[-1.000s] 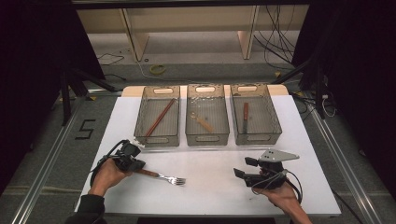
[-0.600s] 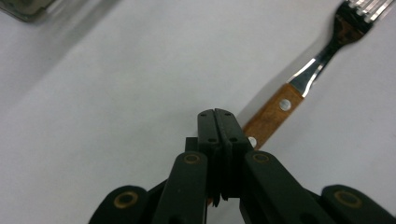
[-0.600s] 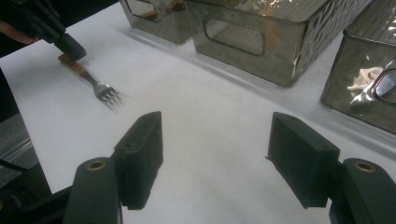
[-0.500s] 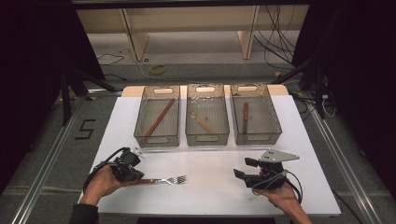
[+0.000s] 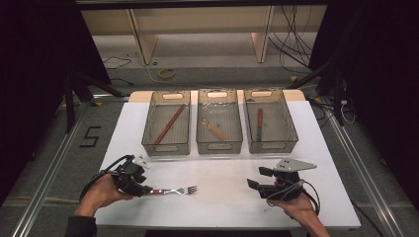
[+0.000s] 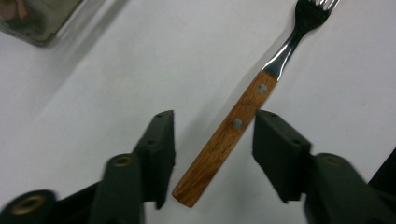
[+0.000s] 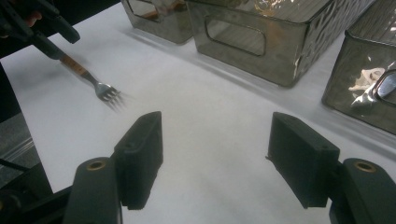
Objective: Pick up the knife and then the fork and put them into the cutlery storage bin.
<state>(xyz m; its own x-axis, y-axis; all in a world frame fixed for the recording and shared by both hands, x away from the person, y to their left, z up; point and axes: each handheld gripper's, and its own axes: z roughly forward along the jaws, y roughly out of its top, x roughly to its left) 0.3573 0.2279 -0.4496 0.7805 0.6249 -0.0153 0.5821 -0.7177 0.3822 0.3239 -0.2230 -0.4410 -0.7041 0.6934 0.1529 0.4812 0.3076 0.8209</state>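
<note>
A fork with a wooden handle lies flat on the white table, tines to the right. My left gripper is at its handle end. In the left gripper view the handle runs slanted between the jaws of the left gripper, which have just been opening and stand apart without pressing on it. My right gripper rests at the front right, open over bare table. From the right gripper view I see the fork at the upper left.
Three clear bins stand in a row at the back. The left bin holds chopsticks, the middle bin a wooden-handled utensil, and the right bin a knife. White tabletop lies between the bins and the grippers.
My left hand has drawn back a little toward the near left edge, and its jaws have come apart around the fork handle. The fork now lies level. The right hand has kept still.
</note>
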